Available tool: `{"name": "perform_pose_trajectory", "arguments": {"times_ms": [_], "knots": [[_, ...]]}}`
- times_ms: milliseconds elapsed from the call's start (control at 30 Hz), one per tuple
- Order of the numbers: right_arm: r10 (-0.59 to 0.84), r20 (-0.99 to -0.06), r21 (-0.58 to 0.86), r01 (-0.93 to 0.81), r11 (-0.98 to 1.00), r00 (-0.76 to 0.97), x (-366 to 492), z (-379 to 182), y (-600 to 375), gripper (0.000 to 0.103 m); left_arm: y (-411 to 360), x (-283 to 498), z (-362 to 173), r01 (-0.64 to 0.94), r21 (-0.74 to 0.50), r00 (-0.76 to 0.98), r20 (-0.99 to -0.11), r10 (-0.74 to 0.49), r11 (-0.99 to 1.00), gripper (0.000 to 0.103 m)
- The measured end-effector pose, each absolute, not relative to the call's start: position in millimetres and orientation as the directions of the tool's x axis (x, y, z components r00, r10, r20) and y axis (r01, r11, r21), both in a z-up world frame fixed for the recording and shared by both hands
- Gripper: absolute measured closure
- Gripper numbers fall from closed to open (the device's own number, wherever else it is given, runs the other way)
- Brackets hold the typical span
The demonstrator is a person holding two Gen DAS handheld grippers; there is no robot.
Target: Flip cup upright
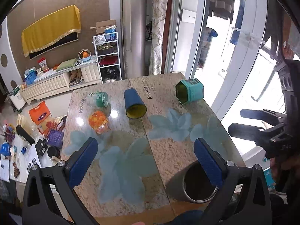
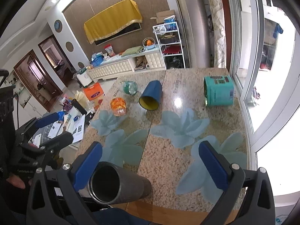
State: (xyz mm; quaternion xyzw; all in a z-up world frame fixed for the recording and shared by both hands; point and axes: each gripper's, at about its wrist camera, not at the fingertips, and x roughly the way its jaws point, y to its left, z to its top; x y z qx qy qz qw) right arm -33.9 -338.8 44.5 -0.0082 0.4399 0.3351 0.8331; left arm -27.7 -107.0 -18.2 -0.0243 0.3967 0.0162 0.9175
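grey steel cup on its side at the near table edge, both hand-held grippers open above it.
left hand-held gripper and right hand-held gripper hover low, jaws spread wide, gripping nothing. five vessels lie tipped over: one grey cup, one blue cup, one teal tin, one orange jar, one green jar.

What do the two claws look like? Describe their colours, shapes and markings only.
Both match. The left claw and the right claw each have two flat, rectangular fingers faced with textured blue pads, set on black angular frames with triangular cut-outs and silver round bolt heads. No cables or printed markings show. A bare hand grips the left handle; its sleeve is not clear.
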Motion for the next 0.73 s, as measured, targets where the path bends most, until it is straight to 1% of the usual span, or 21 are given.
{"name": "perform_pose_trajectory", "arguments": {"times_ms": [400, 733], "knots": [[0.557, -0.707, 0.284, -0.547, 0.788, 0.435, -42, 51, -327, 0.000, -88, -15, -18, -0.006, -0.052, 0.678, -0.734, -0.034, 0.999, 0.000], [0.546, -0.715, 0.279, -0.538, 0.795, 0.436, -45, 49, -323, 0.000, -85, -12, -20, -0.003, -0.061, 0.685, -0.727, -0.043, 0.998, 0.000]]}}
